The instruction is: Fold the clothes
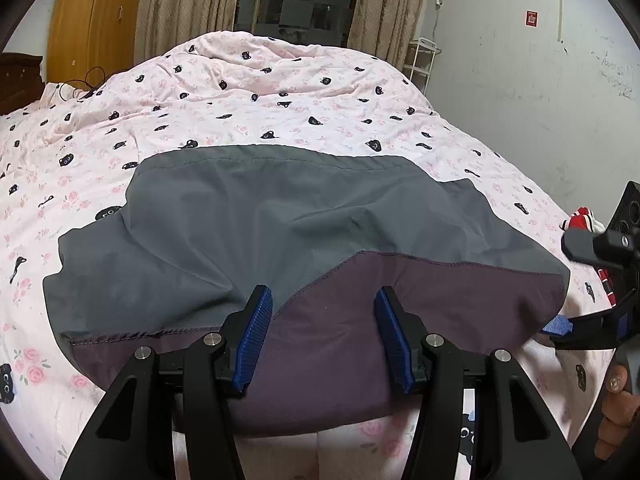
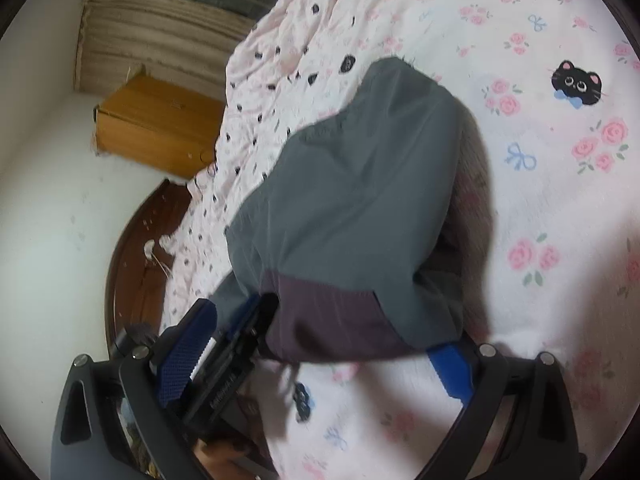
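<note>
A grey garment point(image 1: 280, 216) with a dark purple band point(image 1: 400, 300) along its near edge lies spread on the pink cat-print bedspread point(image 1: 280, 92). My left gripper point(image 1: 323, 292) stands open just over the purple band, its blue pads point(image 1: 256, 332) apart and not pressing the cloth. At the garment's right corner sits my right gripper point(image 1: 592, 328). In the right wrist view the picture is rolled. There the right gripper point(image 2: 320, 330) is open wide, with the purple corner point(image 2: 328, 320) of the garment point(image 2: 352, 184) lying between its blue pads point(image 2: 184, 352). The left gripper's black body point(image 2: 236, 356) shows beside it.
A red-and-white striped garment point(image 1: 580, 216) lies at the bed's right edge. A hand point(image 1: 616, 400) holds the right gripper. A black cable point(image 1: 88, 80) lies far left. A wooden wardrobe point(image 1: 92, 12), curtains point(image 1: 188, 4), a white rack point(image 1: 420, 60) and a dark headboard point(image 2: 132, 260) surround the bed.
</note>
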Available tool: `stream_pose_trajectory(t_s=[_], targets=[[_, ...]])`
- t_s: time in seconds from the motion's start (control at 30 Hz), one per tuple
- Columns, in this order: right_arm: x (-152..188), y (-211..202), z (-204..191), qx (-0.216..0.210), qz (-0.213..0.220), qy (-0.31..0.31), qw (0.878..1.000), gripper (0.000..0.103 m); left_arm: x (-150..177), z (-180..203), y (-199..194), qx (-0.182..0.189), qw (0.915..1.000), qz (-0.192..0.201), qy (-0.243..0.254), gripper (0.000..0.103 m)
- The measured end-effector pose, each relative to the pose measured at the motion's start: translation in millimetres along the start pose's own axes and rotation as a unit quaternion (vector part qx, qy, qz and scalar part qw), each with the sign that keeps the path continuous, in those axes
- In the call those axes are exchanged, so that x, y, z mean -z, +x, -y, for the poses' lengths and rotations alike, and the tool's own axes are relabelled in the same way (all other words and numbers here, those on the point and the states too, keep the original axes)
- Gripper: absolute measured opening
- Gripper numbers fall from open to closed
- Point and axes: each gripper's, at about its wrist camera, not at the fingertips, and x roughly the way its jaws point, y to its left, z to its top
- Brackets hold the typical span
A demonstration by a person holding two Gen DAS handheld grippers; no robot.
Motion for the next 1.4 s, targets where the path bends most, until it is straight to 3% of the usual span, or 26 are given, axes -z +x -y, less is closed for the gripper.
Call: stream_pose_trajectory(t_s=[0.1, 0.2, 0.27, 0.37, 0.47, 0.6, 0.8, 1.03, 1.13, 1.3, 1.33, 1.4], targets=[[0, 4, -1, 0.019, 0.006, -0.005, 1.0, 0.093, 0, -1, 0, 0.002, 1.0, 0.0, -0.002, 0.049], [1, 5, 7, 0.041, 0.007, 0.004, 0.999, 0.052, 1, -2, 0, 0.005, 1.0, 0.0, -0.005, 0.049], [-1, 2, 15, 0.039, 0.007, 0.017, 0.999, 0.033, 1, -3, 0, 0.006, 1.0, 0.0, -0.006, 0.049], [-1, -2, 5, 0.035, 0.012, -0.005, 0.999, 0.021, 0, -3, 2, 0.004, 1.0, -0.004, -0.008, 0.049], [0, -5, -21, 0.045, 0.023, -0.058, 0.997, 0.017, 0, -3, 3, 0.002, 0.9999, -0.007, -0.009, 0.049], [2, 2, -80, 0.08, 0.023, -0.171, 0.982, 0.016, 0, -5, 5, 0.001, 0.9998, -0.011, -0.015, 0.049], [10, 19, -126, 0.12, 0.01, -0.259, 0.959, 0.016, -3, -8, 3, 0.006, 0.9996, -0.015, -0.025, 0.049], [2, -1, -107, 0.138, 0.027, -0.22, 0.965, 0.015, -25, -37, -14, 0.061, 0.9919, 0.004, -0.112, 0.049], [-2, -7, -92, 0.137, 0.025, -0.199, 0.97, 0.015, -40, -34, -8, 0.059, 0.9932, -0.003, -0.1, 0.049], [-5, -8, -88, 0.137, 0.022, -0.204, 0.969, 0.015, -56, -10, 16, 0.016, 0.999, -0.031, -0.027, 0.049], [-5, -8, -89, 0.137, 0.021, -0.208, 0.968, 0.015, -57, -5, 28, -0.011, 0.9986, -0.05, -0.014, 0.049], [-5, -6, -89, 0.135, 0.018, -0.21, 0.968, 0.015, -54, -4, 45, -0.03, 0.9966, -0.076, -0.009, 0.049]])
